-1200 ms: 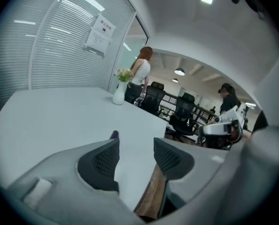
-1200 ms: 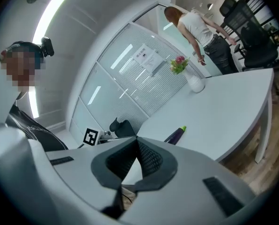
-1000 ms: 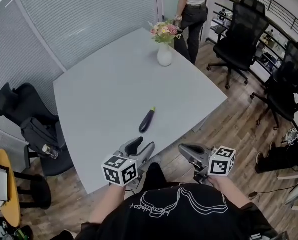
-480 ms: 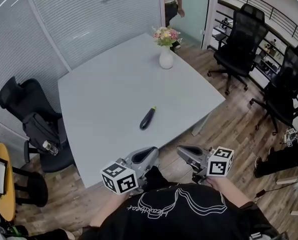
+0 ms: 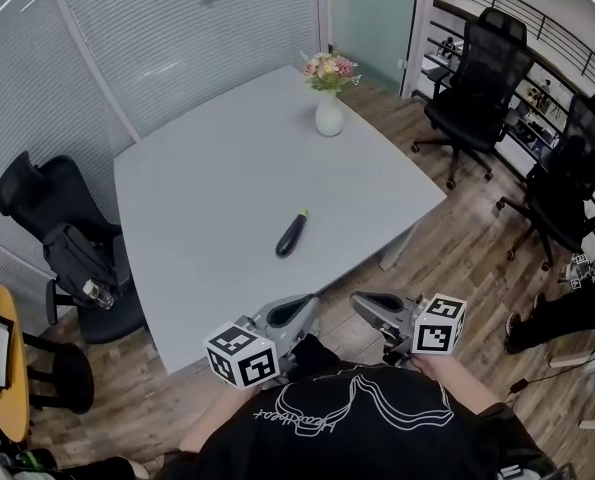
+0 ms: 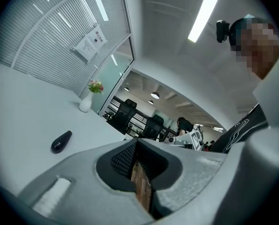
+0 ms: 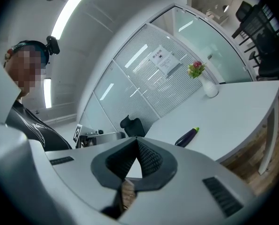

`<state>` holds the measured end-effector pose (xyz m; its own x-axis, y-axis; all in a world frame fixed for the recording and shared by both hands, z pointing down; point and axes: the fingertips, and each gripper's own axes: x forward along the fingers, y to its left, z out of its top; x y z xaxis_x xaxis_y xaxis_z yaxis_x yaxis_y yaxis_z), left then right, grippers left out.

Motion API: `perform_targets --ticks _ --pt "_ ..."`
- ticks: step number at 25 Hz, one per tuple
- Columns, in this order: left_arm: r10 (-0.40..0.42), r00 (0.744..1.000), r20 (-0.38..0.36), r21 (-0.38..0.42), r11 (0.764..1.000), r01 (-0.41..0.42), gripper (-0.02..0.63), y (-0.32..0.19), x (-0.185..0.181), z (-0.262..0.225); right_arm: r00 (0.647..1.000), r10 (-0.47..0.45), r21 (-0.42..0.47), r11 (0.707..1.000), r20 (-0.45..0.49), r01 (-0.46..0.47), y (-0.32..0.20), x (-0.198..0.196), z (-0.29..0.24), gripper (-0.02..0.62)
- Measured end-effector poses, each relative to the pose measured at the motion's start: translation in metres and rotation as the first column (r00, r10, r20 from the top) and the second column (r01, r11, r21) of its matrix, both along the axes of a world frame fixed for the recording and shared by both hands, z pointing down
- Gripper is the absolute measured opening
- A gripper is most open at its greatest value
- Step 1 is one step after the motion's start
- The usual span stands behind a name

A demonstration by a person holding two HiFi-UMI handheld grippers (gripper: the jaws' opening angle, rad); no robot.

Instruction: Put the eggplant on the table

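Observation:
A dark purple eggplant with a green stem lies alone on the light grey table, nearer its front edge. It also shows as a small dark shape in the left gripper view and in the right gripper view. My left gripper is held off the table's front edge, close to my body, its jaws shut with nothing between them. My right gripper hangs beside it to the right, also shut and empty. Both stand well short of the eggplant.
A white vase of flowers stands at the table's far corner. Black office chairs sit at the left and at the right. A round yellow side table is at lower left. Wood floor surrounds the table.
My left gripper has pulled back from the table towards my body and its jaws have gone from open to shut. The person standing behind the vase has left the view.

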<state>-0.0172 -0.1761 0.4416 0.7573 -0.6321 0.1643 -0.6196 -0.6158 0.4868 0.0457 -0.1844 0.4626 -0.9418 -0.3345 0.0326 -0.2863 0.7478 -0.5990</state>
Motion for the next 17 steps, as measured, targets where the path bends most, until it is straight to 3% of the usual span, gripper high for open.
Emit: perform_targets --ticks 5,17 --pt "0.028 0.998 0.064 0.03 0.999 -0.029 0.014 0.002 0.011 -0.002 1.0 0.009 -0.002 1.0 0.002 -0.009 0.001 0.007 -0.003 0.006" --pt "0.034 0.999 0.028 0.0 0.999 -0.034 0.014 -0.003 0.018 -0.007 0.999 0.037 -0.009 0.999 0.003 -0.037 -0.005 0.02 -0.003 0.006"
